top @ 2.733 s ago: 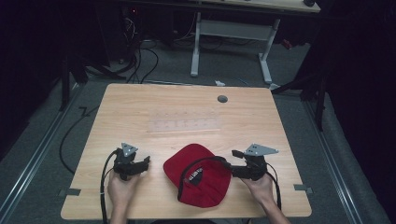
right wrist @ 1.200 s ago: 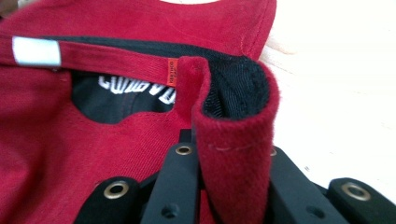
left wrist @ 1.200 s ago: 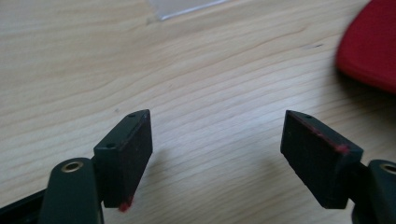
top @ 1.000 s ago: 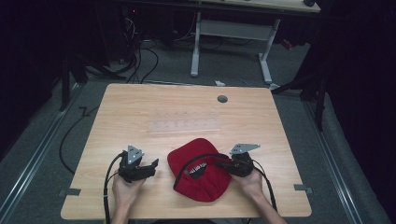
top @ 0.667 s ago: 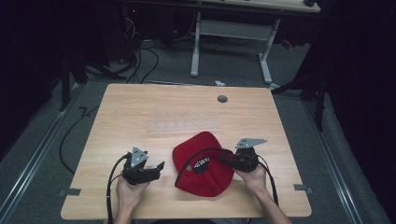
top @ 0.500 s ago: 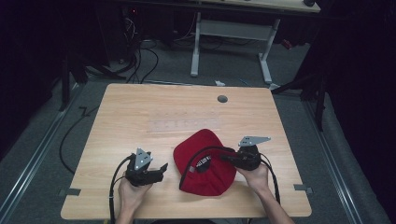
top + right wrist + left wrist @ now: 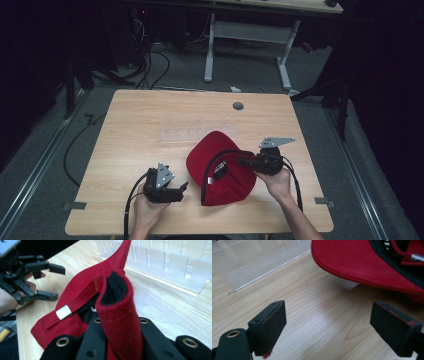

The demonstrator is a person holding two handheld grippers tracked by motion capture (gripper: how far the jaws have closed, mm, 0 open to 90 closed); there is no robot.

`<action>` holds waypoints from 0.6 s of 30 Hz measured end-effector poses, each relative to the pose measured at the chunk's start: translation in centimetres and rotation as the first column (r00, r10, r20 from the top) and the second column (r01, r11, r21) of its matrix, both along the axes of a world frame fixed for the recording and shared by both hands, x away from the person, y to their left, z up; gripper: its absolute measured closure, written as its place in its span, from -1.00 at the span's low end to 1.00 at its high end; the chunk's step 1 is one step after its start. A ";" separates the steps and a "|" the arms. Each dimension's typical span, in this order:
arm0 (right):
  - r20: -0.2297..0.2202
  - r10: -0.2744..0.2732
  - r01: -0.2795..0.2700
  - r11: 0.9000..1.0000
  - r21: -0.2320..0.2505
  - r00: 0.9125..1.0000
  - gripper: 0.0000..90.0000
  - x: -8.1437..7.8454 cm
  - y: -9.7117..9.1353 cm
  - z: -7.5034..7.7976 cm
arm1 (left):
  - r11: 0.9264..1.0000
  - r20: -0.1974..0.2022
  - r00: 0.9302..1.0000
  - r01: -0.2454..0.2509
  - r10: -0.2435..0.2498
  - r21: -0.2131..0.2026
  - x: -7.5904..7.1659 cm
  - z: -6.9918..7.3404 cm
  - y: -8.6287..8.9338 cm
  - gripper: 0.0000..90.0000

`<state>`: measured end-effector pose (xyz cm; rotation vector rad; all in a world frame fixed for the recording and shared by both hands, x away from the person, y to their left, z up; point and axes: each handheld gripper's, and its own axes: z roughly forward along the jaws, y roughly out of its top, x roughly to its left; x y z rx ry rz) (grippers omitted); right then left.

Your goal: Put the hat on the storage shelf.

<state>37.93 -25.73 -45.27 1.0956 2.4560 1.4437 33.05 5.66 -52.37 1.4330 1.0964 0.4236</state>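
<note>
A red cap [image 7: 222, 167] lies near the front of the wooden table [image 7: 150, 125], its black lining and a white label showing. My right gripper [image 7: 244, 161] is shut on the cap's back rim; in the right gripper view the red fabric with its black inner band [image 7: 117, 302] stands pinched between the jaws of my right gripper [image 7: 120, 326]. A metal strap buckle [image 7: 63, 312] shows beside it. My left gripper [image 7: 181, 189] is open just left of the cap. In the left gripper view the cap's brim [image 7: 367, 265] hangs a little beyond the jaws of my left gripper [image 7: 337, 327], apart from them.
A clear slotted plastic rack [image 7: 170, 262] lies flat at the table's middle, beyond the cap. A round cable hole [image 7: 238, 106] sits near the far edge. Cables trail off the front edge from both grippers. Another desk's legs [image 7: 250, 45] stand behind the table.
My right gripper has pulled the cap's back rim away from the front edge and turned the cap. My left gripper has moved right, closer to the cap.
</note>
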 end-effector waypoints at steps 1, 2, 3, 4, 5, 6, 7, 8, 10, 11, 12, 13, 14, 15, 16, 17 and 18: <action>-0.004 -0.001 0.001 1.000 0.004 1.000 0.91 0.0 0.0 0.1 | 1.000 0.000 1.000 0.000 0.000 0.000 0.0 0.0 0.0 -0.71; -0.004 0.000 0.000 1.000 0.007 1.000 0.91 0.1 -0.1 0.2 | 1.000 0.003 1.000 -0.002 0.002 0.002 0.1 0.0 -0.1 -0.72; -0.004 0.000 0.000 1.000 0.007 1.000 0.91 0.1 -0.1 0.2 | 1.000 0.007 1.000 -0.009 0.009 0.011 0.2 -0.1 -0.3 -0.72; -0.005 -0.002 0.002 1.000 0.014 1.000 0.91 0.1 -0.1 0.4 | 1.000 0.012 1.000 -0.016 0.016 0.015 0.2 -0.2 -0.5 -0.76; -0.005 -0.002 0.002 1.000 0.014 1.000 0.91 0.1 -0.1 0.4 | 0.999 0.017 1.000 -0.018 0.017 0.026 0.3 -0.3 -0.7 -0.76; -0.006 -0.005 0.005 1.000 0.020 1.000 0.91 0.2 -0.2 0.7 | 0.999 0.019 1.000 -0.016 0.015 0.035 0.2 -0.3 -1.2 -0.78; -0.006 -0.005 0.005 1.000 0.020 1.000 0.91 0.2 -0.2 0.7 | 0.999 0.019 1.000 -0.016 0.015 0.035 0.2 -0.3 -1.2 -0.80; -0.005 -0.005 0.005 1.000 0.023 1.000 0.91 0.2 -0.2 0.9 | 0.999 0.021 1.000 -0.014 0.014 0.033 0.2 -0.3 -1.4 -0.80; -0.009 -0.007 0.008 0.999 0.038 1.000 0.91 0.3 -0.2 1.4 | 0.999 0.037 0.999 -0.008 0.007 0.041 0.2 -0.3 -2.1 -0.83; -0.009 -0.006 0.007 0.999 0.042 1.000 0.91 0.4 -0.2 1.7 | 0.999 0.040 0.999 -0.004 0.002 0.050 0.2 -0.2 -2.4 -0.83; -0.009 -0.006 0.007 0.999 0.042 1.000 0.91 0.4 -0.2 1.7 | 0.999 0.040 0.999 -0.004 0.002 0.050 0.2 -0.2 -2.4 -0.84; -0.006 -0.007 0.007 0.999 0.049 1.000 0.91 0.5 -0.1 2.1 | 0.999 0.049 0.999 0.004 -0.007 0.054 0.2 -0.1 -2.9 -0.85; -0.008 -0.007 0.008 0.999 0.052 1.000 0.91 0.5 0.0 2.3 | 0.999 0.049 0.999 0.004 -0.007 0.054 0.2 -0.1 -2.9 -0.85; -0.008 -0.007 0.008 0.999 0.052 1.000 0.91 0.5 0.0 2.3 | 0.998 0.052 0.999 0.011 -0.014 0.059 0.2 0.0 -3.2 -0.85; -0.009 -0.008 0.008 0.999 0.053 1.000 0.91 0.5 0.1 2.4 | 0.998 0.053 0.998 0.017 -0.020 0.060 0.1 0.1 -3.5 -0.85; -0.011 -0.009 0.010 0.998 0.059 1.000 0.91 0.5 0.3 2.5 | 0.998 0.054 0.998 0.024 -0.027 0.061 0.1 0.2 -3.7 -0.87; -0.018 -0.013 0.014 0.998 0.059 1.000 0.91 0.5 0.3 2.5 | 0.998 0.054 0.998 0.029 -0.032 0.060 0.1 0.2 -4.0 -0.88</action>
